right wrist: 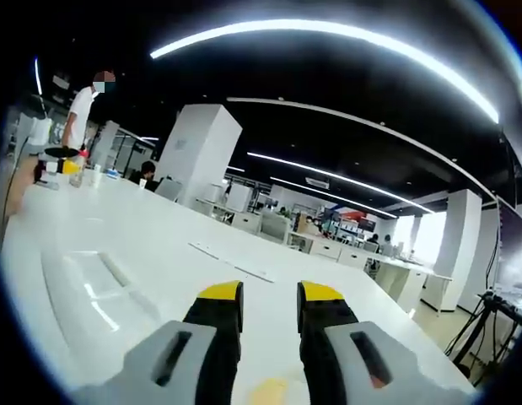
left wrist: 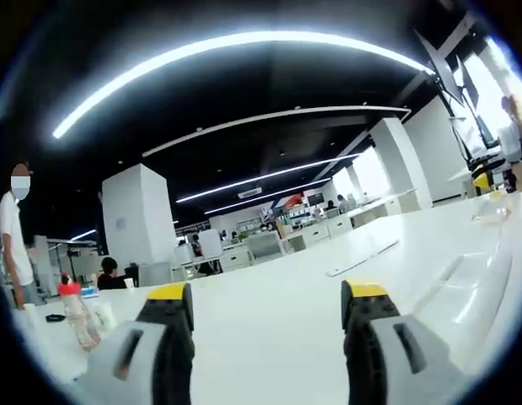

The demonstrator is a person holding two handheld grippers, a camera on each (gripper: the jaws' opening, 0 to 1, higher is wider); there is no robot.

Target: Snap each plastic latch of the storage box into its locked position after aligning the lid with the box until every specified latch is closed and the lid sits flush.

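A clear plastic storage box lid lies flat on the white table, to the right of my left gripper. That gripper rests low over the table, open wide, with nothing between its yellow-tipped jaws. In the right gripper view the same lid lies to the left of my right gripper. Its jaws stand a narrow gap apart over bare table and hold nothing. I cannot make out any latches in the glare.
A red-capped bottle stands near the table's left end, with a cup beside it. A thin flat strip lies farther out on the table. One person stands and another sits beyond the table; desks and pillars lie behind.
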